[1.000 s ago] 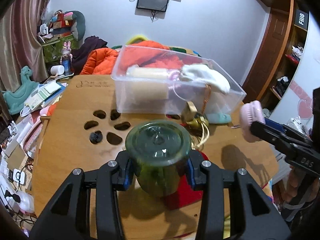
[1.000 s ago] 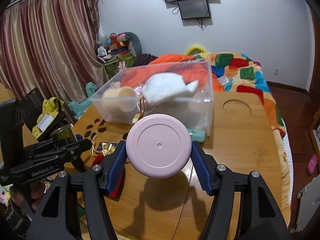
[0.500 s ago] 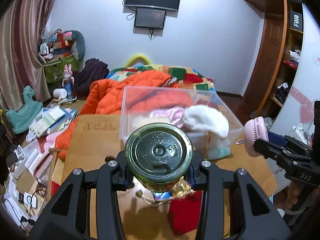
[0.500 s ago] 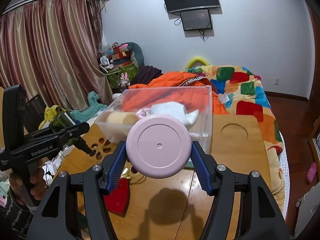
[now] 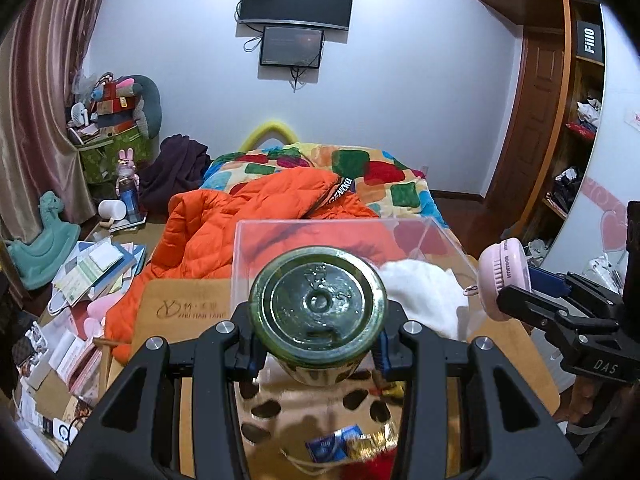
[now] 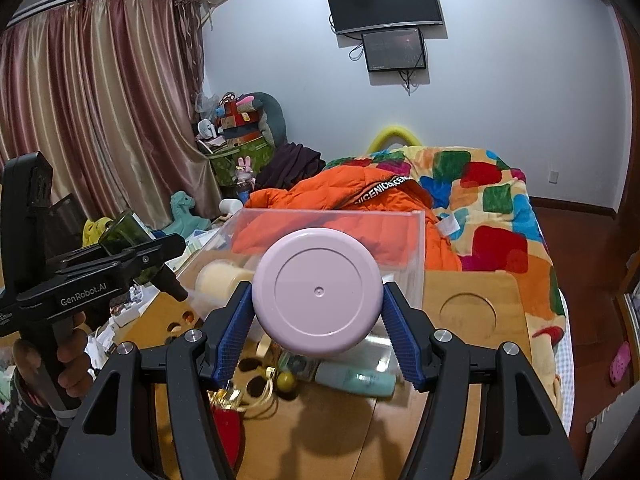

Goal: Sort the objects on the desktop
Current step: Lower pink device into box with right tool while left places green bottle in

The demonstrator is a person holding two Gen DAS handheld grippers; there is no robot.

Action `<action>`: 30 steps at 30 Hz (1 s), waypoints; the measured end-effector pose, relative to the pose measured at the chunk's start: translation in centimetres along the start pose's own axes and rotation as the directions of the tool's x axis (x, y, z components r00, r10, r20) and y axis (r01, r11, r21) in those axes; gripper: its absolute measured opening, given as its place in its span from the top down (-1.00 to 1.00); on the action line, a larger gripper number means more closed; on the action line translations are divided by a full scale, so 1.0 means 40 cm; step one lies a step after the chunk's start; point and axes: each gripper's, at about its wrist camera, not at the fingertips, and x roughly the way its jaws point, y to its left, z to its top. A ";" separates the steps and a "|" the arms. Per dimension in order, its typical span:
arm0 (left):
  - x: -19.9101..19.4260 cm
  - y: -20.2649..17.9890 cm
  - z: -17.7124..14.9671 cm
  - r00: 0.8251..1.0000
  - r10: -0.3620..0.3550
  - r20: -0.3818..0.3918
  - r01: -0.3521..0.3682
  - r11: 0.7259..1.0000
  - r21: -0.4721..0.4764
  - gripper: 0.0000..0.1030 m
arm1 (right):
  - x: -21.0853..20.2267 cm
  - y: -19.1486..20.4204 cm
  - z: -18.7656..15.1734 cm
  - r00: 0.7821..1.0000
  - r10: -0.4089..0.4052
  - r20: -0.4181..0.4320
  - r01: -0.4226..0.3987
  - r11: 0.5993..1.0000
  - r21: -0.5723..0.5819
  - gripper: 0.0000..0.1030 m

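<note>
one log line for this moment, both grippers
left gripper: shut on green glass jar | right gripper: shut on pink round case | both held above table, in front of clear bin

"GenRobot.AI" shows on the left gripper [image 6: 150, 264]. "DAS" sits on the right gripper [image 5: 532, 300]. "FiiO" marks a black box [image 5: 589, 39] on the shelf.
</note>
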 end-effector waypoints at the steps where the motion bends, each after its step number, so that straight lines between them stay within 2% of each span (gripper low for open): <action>1: 0.008 0.004 0.004 1.000 -0.001 -0.001 0.001 1.000 -0.001 0.21 | 0.009 -0.004 0.008 1.000 0.000 0.000 0.000 1.000 0.000 -0.16; 12: 0.113 0.027 0.052 0.999 -0.025 -0.025 0.025 0.999 -0.029 0.20 | 0.113 -0.040 0.075 1.000 -0.017 -0.009 0.017 1.000 -0.006 -0.16; 15: 0.141 0.030 0.059 0.999 -0.028 -0.035 0.027 0.999 -0.036 0.20 | 0.138 -0.048 0.087 0.999 -0.043 -0.006 0.043 0.999 -0.006 -0.16; 24: 0.228 0.042 0.065 0.997 0.022 -0.072 -0.023 1.000 -0.017 0.20 | 0.221 -0.088 0.084 0.996 -0.076 -0.054 0.077 0.997 0.018 -0.16; 30: 0.275 0.055 0.047 0.993 0.027 -0.114 -0.030 0.999 -0.025 0.20 | 0.265 -0.091 0.084 0.993 -0.087 -0.077 0.088 0.996 0.009 -0.17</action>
